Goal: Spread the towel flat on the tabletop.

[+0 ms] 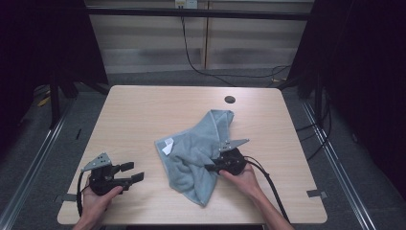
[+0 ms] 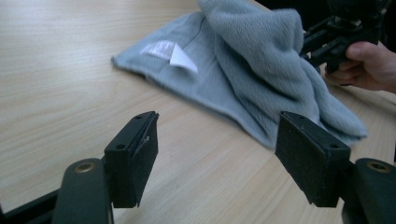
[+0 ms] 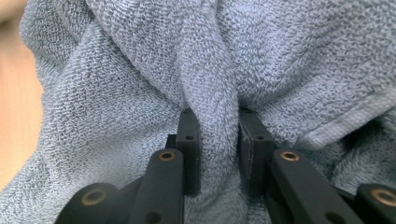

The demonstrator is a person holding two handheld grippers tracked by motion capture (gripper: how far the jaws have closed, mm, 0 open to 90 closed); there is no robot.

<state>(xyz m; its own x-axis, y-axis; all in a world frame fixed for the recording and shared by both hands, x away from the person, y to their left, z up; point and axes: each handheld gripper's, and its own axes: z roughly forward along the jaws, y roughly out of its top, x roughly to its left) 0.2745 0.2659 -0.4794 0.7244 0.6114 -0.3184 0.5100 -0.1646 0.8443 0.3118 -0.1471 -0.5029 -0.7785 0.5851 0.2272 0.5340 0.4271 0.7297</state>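
High view: crumpled grey terry towel (image 1: 201,153) lies mid-table (image 1: 143,110), right gripper (image 1: 213,167) pinching its fold. Left gripper view: left gripper (image 2: 215,154) jaws apart, white label (image 2: 182,58) unreadable. Right gripper view: looped pile bunched between clamped jaws

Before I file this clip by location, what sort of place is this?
Probably a lab recording station, not a home: a bare wooden table with a cable hole, dark curtains on both sides, floor rails, and a person pinching a grey towel with the right hand-held gripper.
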